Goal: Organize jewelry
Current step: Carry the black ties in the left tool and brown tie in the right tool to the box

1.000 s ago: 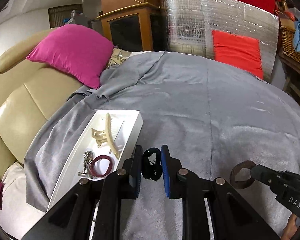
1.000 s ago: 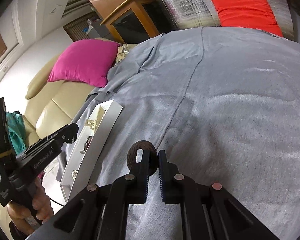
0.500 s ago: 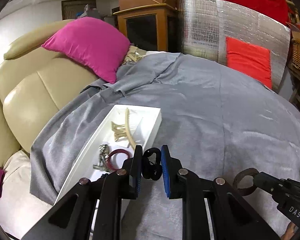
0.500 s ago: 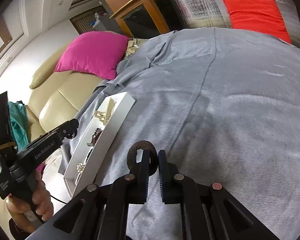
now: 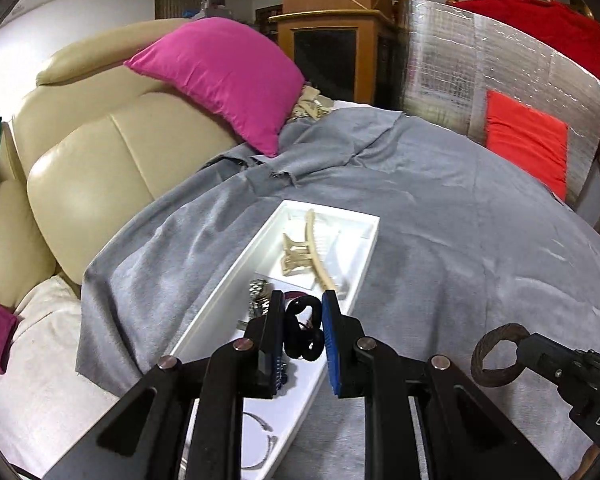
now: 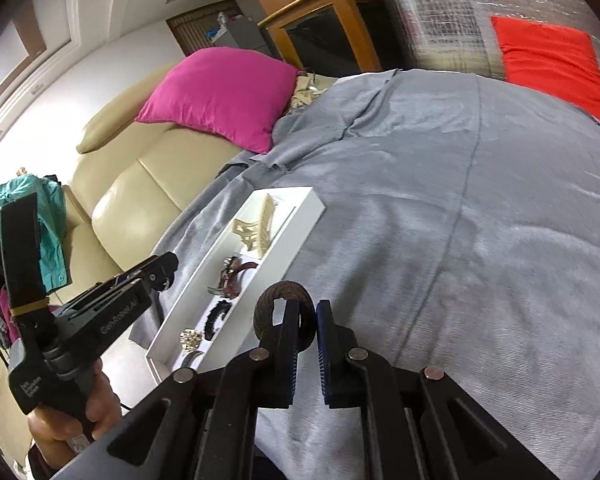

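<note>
My left gripper (image 5: 302,330) is shut on a black hair tie (image 5: 303,334) and holds it above the near half of the white tray (image 5: 366,248). The tray holds a cream hair claw (image 5: 304,254), a metal watch (image 5: 260,296) and a dark red ring, partly hidden by my fingers. My right gripper (image 6: 307,330) is shut on a brown braided ring (image 6: 284,308), held above the grey cloth just right of the tray (image 6: 300,220). It also shows in the left wrist view (image 5: 498,356). The left gripper (image 6: 162,270) shows over the tray's left side.
A grey cloth (image 5: 460,220) covers the surface under the tray. A cream sofa (image 5: 100,168) with a magenta pillow (image 5: 220,76) lies to the left. A silver panel with a red cushion (image 5: 524,144) stands at the back right.
My left gripper has moved left with the black hair tie, from over the cloth beside the tray to over the tray. My right gripper keeps the brown ring and has drifted nearer the tray.
</note>
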